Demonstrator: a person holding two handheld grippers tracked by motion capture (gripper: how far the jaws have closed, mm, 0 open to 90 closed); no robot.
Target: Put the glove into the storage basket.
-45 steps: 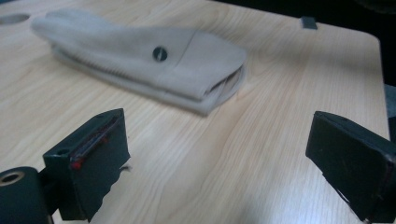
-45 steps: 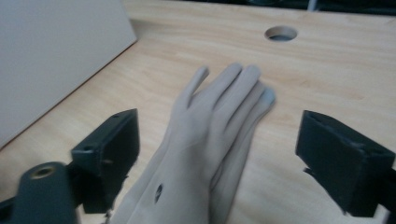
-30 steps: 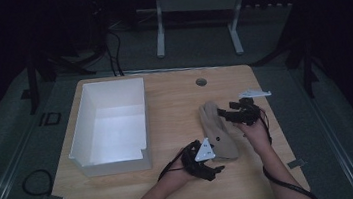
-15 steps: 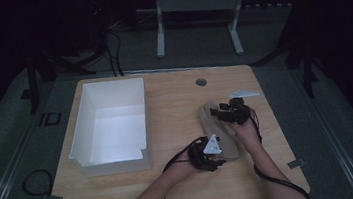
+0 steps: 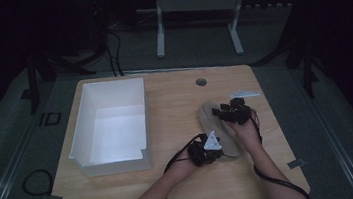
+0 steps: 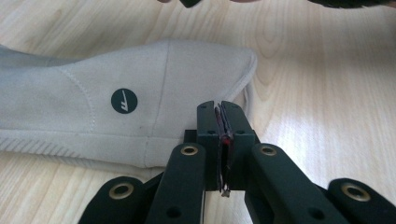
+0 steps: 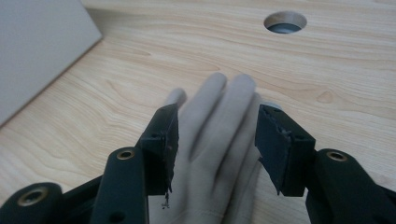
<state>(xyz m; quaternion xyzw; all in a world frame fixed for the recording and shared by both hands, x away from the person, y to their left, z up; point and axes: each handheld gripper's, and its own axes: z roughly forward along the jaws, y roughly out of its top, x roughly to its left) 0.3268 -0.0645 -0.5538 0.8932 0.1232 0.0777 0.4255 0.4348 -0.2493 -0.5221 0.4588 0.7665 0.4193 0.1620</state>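
A beige glove (image 5: pixel 216 122) lies flat on the wooden table (image 5: pixel 175 190), fingers pointing away from the person. In the left gripper view its cuff end (image 6: pixel 140 107) carries a small dark round logo. My left gripper (image 6: pixel 220 109) is shut, its tips over the cuff's corner; whether fabric is pinched between them is unclear. In the high view it (image 5: pixel 209 150) sits at the glove's near end. My right gripper (image 7: pixel 215 135) is open, with its jaws standing either side of the glove's blurred fingers (image 7: pixel 219 121). From above, it (image 5: pixel 231 113) hovers at the glove's far right side.
An open white box (image 5: pixel 80 135) stands on the table's left half; its corner (image 7: pixel 42 46) shows in the right gripper view. A round cable hole (image 5: pixel 201 82) (image 7: pixel 285 22) lies beyond the glove. Cables trail from both grippers. Desk legs stand on the floor behind.
The right gripper has come down and left over the glove's fingers. The left gripper has moved right to the glove's cuff end.
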